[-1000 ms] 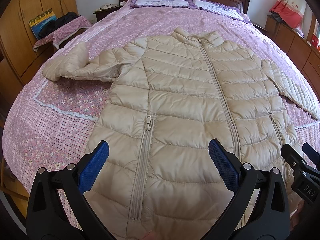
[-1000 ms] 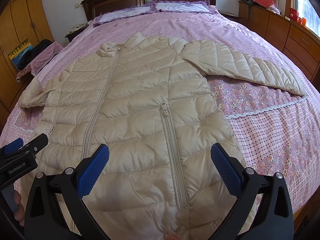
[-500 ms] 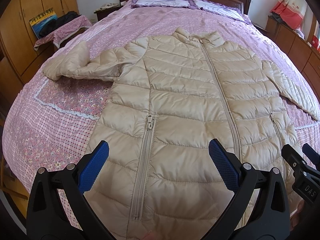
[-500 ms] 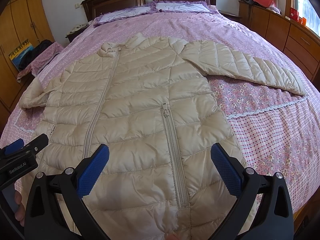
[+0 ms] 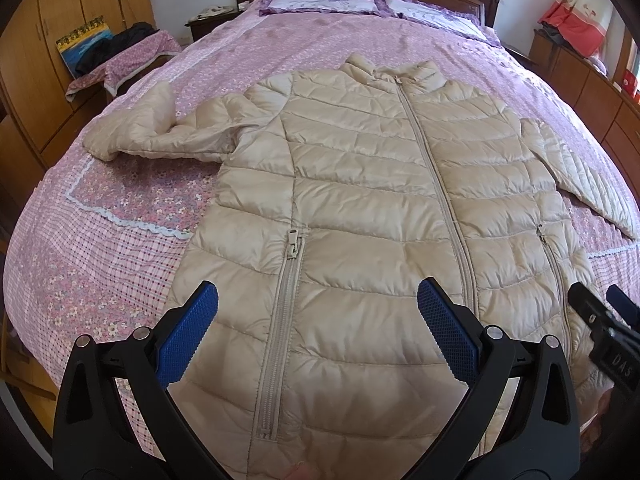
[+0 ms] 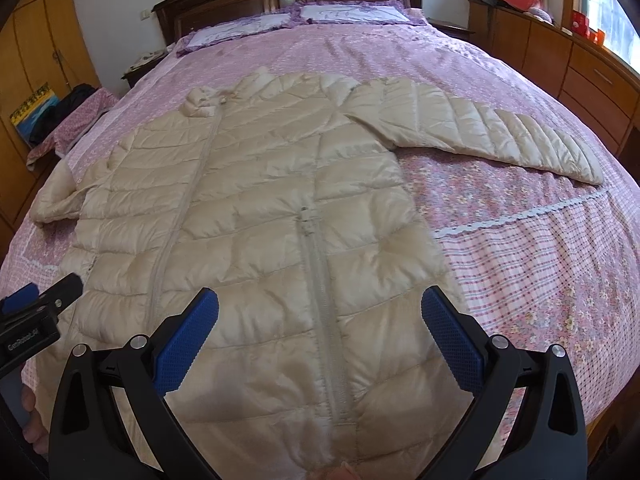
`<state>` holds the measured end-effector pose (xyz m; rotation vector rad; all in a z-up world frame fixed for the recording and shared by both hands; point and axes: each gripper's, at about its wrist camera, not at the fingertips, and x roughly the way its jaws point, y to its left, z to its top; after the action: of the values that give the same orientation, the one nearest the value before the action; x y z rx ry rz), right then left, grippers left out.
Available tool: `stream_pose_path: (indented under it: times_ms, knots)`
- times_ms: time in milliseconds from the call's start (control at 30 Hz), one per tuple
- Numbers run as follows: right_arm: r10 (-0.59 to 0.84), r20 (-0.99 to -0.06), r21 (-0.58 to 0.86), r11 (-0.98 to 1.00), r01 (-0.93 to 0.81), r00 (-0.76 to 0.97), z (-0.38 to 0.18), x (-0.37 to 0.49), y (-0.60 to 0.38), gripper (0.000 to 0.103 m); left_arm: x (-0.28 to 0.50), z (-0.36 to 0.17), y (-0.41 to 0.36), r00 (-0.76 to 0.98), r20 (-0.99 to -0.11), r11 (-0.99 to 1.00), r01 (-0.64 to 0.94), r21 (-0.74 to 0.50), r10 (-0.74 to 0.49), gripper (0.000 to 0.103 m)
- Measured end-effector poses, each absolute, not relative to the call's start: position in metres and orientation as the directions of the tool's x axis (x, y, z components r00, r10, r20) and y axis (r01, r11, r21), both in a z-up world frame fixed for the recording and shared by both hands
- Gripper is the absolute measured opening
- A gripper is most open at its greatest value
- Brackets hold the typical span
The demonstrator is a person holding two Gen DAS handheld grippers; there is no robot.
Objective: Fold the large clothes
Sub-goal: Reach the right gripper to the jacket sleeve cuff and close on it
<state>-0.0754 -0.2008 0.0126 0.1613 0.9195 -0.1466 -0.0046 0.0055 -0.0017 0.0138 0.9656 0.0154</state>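
Jacket time: beige quilted puffer jacket (image 5: 380,208) lies flat, zipped, sleeves spread on the pink floral bedspread (image 5: 120,200). Left gripper (image 5: 318,308) and right gripper (image 6: 320,312) hover over its hem, jaws wide apart, holding nothing.

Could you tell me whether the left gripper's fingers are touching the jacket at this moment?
Cannot tell. In the left wrist view the left gripper hangs open over the jacket, but looking along the fingers shows neither contact nor gap.
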Motion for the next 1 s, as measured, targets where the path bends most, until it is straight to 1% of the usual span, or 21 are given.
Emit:
stream_pose_path:
  times_ms: [300, 533, 1000]
  knots:
    - [-0.16, -0.773, 0.031, 0.957, 0.288, 0.614, 0.017, -0.068, -0.256, 0.098, 0.0, -0.006, -0.007, 0.548, -0.837, 1.0, 0.004, 0.014, 0.009, 0.1]
    - [-0.228, -0.774, 0.027, 0.921, 0.39, 0.591, 0.015, -0.057, -0.324, 0.098, 0.005, -0.01, -0.025, 0.53, -0.848, 0.999, 0.037, 0.017, -0.005, 0.1]
    - [-0.227, -0.798, 0.2, 0.774, 0.601, 0.558, -0.007, -0.017, -0.488, 0.098, 0.016, -0.028, -0.056, 0.472, -0.881, 0.995, 0.086, 0.049, 0.003, 0.1]
